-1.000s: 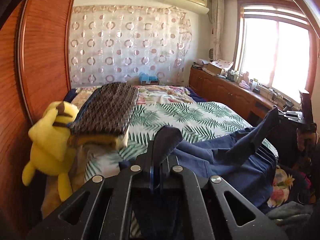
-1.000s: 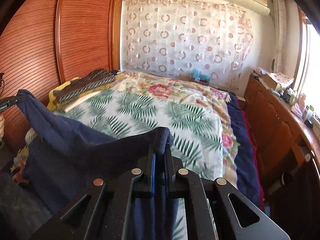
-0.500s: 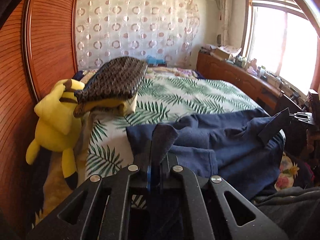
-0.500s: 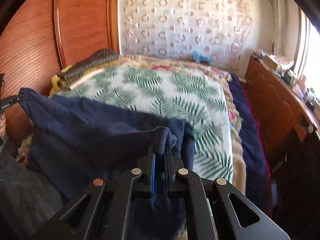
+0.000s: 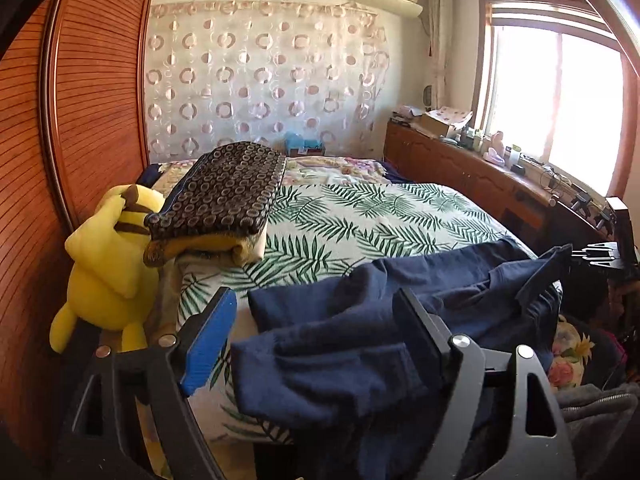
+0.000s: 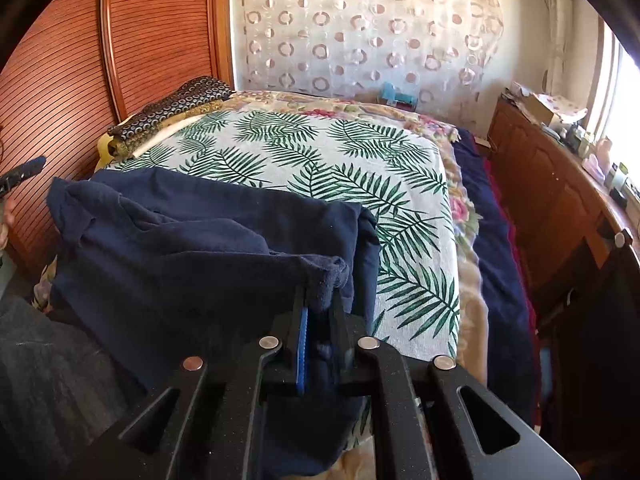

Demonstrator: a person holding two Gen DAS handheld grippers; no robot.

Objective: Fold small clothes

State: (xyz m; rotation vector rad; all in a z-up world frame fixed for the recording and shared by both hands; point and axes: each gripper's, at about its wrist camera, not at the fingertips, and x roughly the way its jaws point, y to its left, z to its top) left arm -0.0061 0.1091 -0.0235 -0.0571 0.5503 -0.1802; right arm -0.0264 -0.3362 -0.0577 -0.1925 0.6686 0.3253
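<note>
A navy blue garment (image 5: 380, 320) lies rumpled on the near edge of the bed with the palm-leaf sheet (image 5: 380, 216). My left gripper (image 5: 316, 320) is open, its jaws wide apart, with the garment's corner lying loose between them. My right gripper (image 6: 320, 304) is shut on the garment's (image 6: 180, 248) other corner, just above the bed's near edge. The right gripper also shows at the far right of the left wrist view (image 5: 576, 254), holding cloth. The left gripper's tip shows at the left edge of the right wrist view (image 6: 24, 172).
A folded dark patterned cloth stack (image 5: 224, 196) and a yellow plush toy (image 5: 108, 264) sit at the bed's left side by the wooden wardrobe (image 5: 80, 120). A wooden sideboard (image 5: 480, 176) with clutter runs under the window. A grey garment (image 6: 48, 372) lies near me.
The garment has been lowered onto the bed. My left gripper has opened and let go of its corner. My right gripper stays shut on its corner.
</note>
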